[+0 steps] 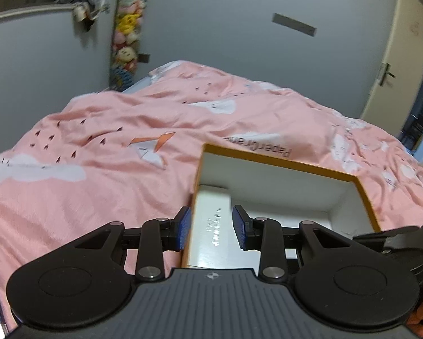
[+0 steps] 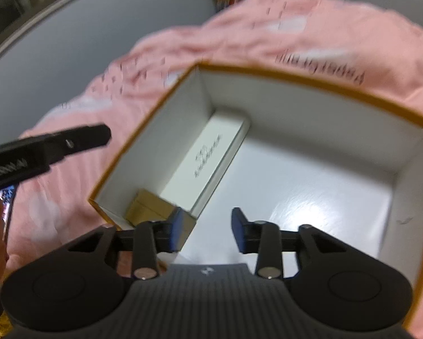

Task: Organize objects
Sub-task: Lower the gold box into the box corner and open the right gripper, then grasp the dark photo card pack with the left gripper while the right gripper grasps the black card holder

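Left of frame, the left claw [image 1: 211, 227] hangs half-open, empty, over the box [image 2: 338, 90] on the pink bed [image 1: 98, 147]. Lower centre, the right claw [image 2: 205, 233] gapes empty above the white carton [image 2: 208, 161] and brown carton [image 2: 146, 207]. Placing looks done; fetching another item seems next.

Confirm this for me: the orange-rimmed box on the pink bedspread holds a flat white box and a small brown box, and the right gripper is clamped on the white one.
Not quite. In the right wrist view the right gripper is open and grips nothing. The flat white box and small brown box lie inside the orange-rimmed box, which sits on the pink bedspread.
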Demonstrator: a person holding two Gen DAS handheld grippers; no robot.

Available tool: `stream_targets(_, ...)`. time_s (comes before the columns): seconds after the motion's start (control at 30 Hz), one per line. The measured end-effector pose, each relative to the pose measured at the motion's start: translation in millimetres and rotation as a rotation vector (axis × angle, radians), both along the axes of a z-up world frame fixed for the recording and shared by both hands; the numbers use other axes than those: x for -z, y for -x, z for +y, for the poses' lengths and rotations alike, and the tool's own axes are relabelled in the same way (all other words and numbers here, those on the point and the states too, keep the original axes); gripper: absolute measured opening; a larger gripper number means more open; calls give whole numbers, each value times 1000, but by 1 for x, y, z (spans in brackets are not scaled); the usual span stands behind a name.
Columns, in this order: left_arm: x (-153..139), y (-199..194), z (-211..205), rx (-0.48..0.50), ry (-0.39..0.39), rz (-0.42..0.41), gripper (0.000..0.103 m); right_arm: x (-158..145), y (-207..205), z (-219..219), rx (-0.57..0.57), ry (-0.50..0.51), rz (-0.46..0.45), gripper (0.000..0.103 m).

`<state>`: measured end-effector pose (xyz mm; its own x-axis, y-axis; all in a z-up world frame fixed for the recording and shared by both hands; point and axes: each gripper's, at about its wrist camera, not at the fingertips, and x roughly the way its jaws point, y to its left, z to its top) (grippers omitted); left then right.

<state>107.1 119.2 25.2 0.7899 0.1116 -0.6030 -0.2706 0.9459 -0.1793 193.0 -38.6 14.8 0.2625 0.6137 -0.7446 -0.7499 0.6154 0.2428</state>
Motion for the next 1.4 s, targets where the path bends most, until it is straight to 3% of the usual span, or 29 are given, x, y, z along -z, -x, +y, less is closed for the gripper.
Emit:
stream_targets(0.17,-8,14,-15,77,-18,-6,40,-12,28,-29,71,-69,-60,45)
stream_targets(0.3,-8,26,-28,134,-15,11,39,-13,52,-48,98,-33,-131,49)
stream_targets(0.43,1,36,-36,186,47,69,40,-8,67,-65,97,-8,-128,50)
stream_targets(0.53,14,36,-39,204,104,145,40,-6,76,-73,96,-2,-91,49)
stream_targets(0.63,26,34,-43,196,110,211,40,-5,87,-76,66,0,-76,48)
stream_targets(0.73,43,28,-38,184,164,288,40,8,84,-73,91,70,-28,48)
stream_targets(0.93,80,21,-18,115,309,388,54,42,66,-78,168,135,129,48)
stream_targets(1.2,124,9,0,51,501,493,60,61,53,-73,187,141,196,49)
stream_targets(1.4,146,4,8,29,599,520,67,68,46,-70,178,137,211,51)
